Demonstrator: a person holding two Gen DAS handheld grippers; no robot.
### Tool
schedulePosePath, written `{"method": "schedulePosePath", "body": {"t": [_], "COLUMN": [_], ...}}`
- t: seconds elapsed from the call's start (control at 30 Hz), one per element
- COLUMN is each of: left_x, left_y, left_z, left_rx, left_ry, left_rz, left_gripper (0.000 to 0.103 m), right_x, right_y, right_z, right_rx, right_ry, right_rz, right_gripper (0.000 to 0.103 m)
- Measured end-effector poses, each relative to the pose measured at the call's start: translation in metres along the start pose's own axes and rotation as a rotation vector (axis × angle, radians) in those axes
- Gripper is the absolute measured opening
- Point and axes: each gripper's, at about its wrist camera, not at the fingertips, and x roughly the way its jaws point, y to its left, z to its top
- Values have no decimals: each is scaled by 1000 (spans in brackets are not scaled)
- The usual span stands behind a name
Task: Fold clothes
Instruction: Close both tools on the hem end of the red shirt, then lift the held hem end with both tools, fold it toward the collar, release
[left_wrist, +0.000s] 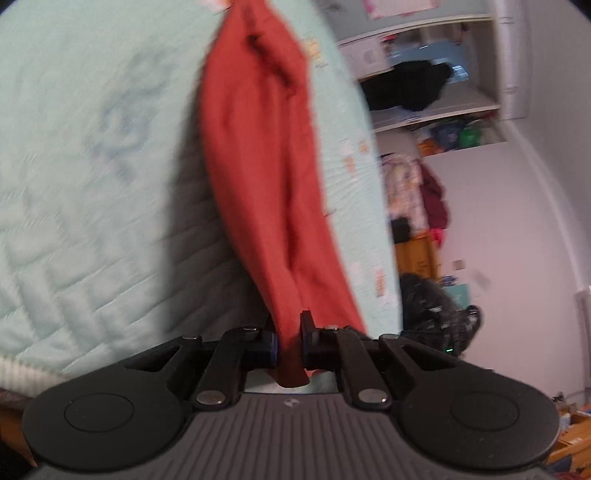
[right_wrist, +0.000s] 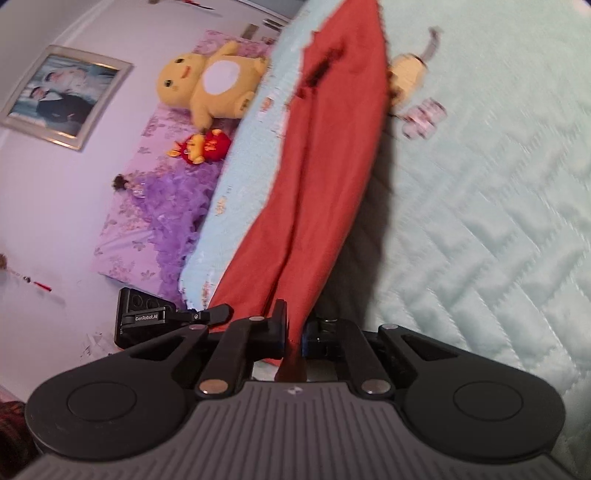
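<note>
Left wrist | red cloth (left_wrist: 258, 166) pinched in left tool (left_wrist: 290, 343) (bunched)

The bed (right_wrist: 480, 229) wears a pale green quilt (left_wrist: 92, 184). Ahead of the fingers (right_wrist: 279, 321), a red cloth (right_wrist: 325, 166) stretches across it, a yellow plush (right_wrist: 210, 81) off to their left.

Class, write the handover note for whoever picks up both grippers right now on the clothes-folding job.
Left gripper: jaws shut on one end of the red garment.
Right gripper: jaws shut on the garment's other end.
Garment: stretched in a long bunch between the two, over the pale green quilt.
Done: both ends gripped.
Left: spread it flat, then fold; no fold shows yet.
</note>
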Motion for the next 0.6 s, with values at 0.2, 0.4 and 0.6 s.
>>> {"method": "schedulePosePath", "body": {"t": [0.2,0.4,0.6], "left_x": [-19,1,45], "left_y": [-61,-113,-100], "left_z": [53,152,261], "left_rx": [105,188,109], "left_ry": [-119,-237,-311], "left_rz": [-128,-179,-58], "left_gripper": [8,8,8], "right_x": [-10,-7,44], "right_y": [47,91,80], "right_z": [53,154,283], "right_rx": [-74,-147,-83], "right_ry": [-90,-218,-293], "right_rz": [112,200,138], "right_gripper": [6,6,6]}}
